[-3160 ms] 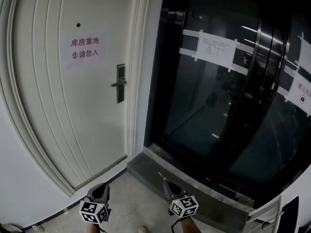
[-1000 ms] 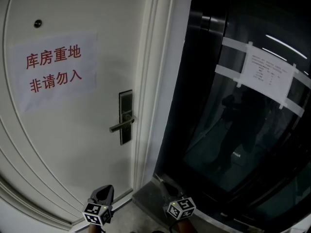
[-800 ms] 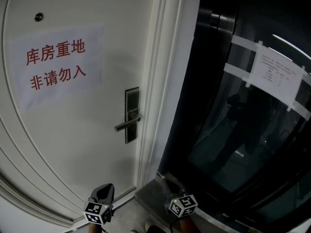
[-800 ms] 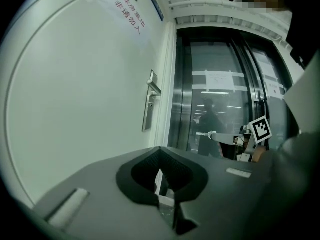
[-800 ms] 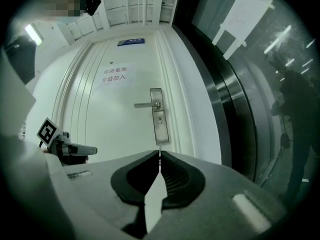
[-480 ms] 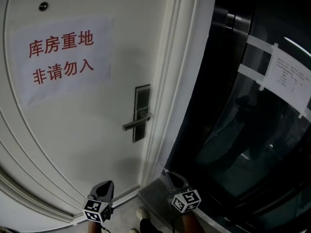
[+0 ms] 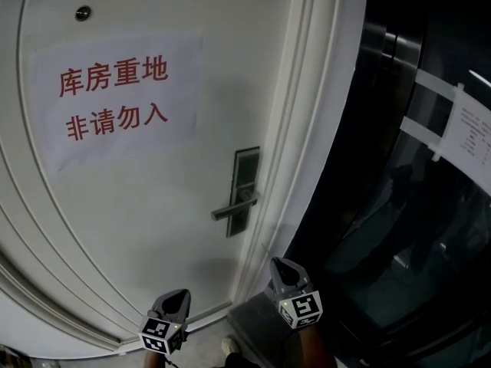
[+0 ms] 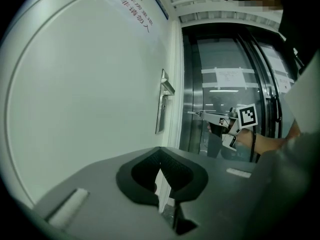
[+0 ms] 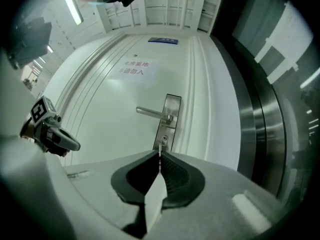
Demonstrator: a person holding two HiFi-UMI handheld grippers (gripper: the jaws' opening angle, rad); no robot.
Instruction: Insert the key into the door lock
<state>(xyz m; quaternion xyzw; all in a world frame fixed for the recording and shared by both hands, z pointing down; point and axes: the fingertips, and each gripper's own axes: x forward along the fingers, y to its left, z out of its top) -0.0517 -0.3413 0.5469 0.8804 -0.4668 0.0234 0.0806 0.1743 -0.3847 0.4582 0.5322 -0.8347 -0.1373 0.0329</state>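
Observation:
The white door [image 7: 138,205] carries a dark lock plate [image 7: 244,188] with a lever handle [image 7: 232,208]. In the right gripper view, the lock plate [image 9: 169,118], its handle [image 9: 154,114] and the keyhole [image 9: 163,139] lie straight ahead. My right gripper [image 9: 160,154] is shut on a small metal key [image 9: 160,147], whose tip points at the keyhole but stays short of it. In the head view the right gripper [image 7: 275,262] is below the lock. My left gripper [image 7: 179,294] hangs lower left, shut with nothing in it [image 8: 160,151]. The left gripper view shows the right gripper [image 8: 199,114] from the side.
A paper sign with red characters [image 7: 115,98] is stuck on the door, with a peephole [image 7: 81,13] above. The white door frame [image 7: 307,129] borders a dark glass wall [image 7: 430,205] with taped notices on the right. A stone threshold [image 7: 253,320] lies below.
The view has closed in on the door, so the lock looks larger and further right. My right gripper has risen toward the lock. The left gripper has stayed low.

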